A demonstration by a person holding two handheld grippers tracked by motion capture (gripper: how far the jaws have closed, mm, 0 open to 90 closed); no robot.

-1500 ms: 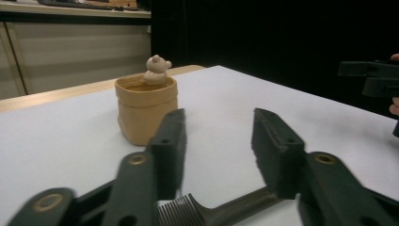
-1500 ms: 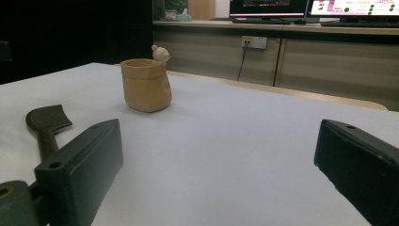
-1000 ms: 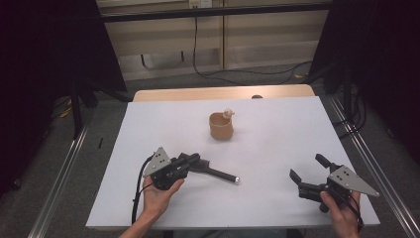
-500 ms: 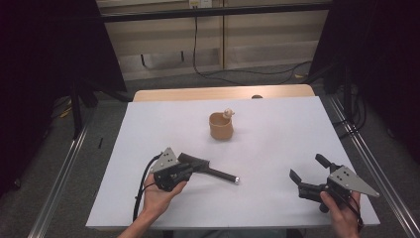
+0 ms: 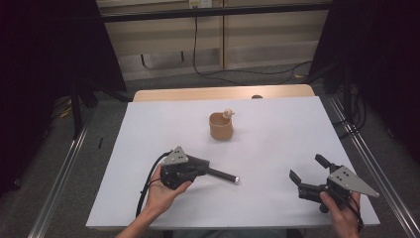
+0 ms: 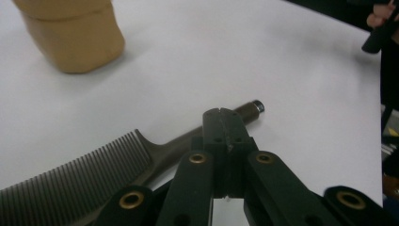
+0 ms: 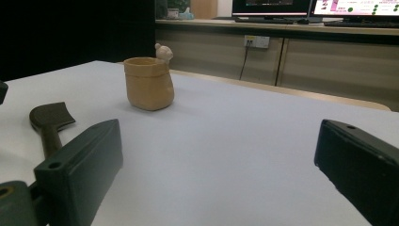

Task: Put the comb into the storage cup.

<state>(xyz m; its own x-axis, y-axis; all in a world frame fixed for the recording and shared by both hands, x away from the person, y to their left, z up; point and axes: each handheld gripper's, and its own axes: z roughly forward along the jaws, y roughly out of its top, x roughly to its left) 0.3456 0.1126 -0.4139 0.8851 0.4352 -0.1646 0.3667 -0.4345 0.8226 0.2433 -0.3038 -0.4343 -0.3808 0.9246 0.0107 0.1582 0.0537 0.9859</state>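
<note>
A dark comb (image 6: 70, 188) lies on the white table (image 5: 277, 134), and its thin handle (image 5: 225, 175) points right. My left gripper (image 5: 198, 167) (image 6: 220, 123) sits low over the handle, jaws shut tight against each other; I cannot tell whether they touch the comb. A tan cup (image 5: 221, 127) (image 6: 70, 37) (image 7: 149, 84) with a small figure on its rim stands upright at the middle back. My right gripper (image 5: 307, 167) (image 7: 219, 165) rests open at the front right with nothing between its jaws. It faces the cup, with the comb (image 7: 49, 120) to its left.
The table's wooden far edge (image 5: 223, 93) borders grey floor with cables. Metal rails (image 5: 366, 158) run along both sides. In the right gripper view, a counter with monitors (image 7: 301, 9) stands behind the table.
My left gripper has shifted slightly right and turned over the comb's handle. The comb, the cup and the right gripper have stayed in place.
</note>
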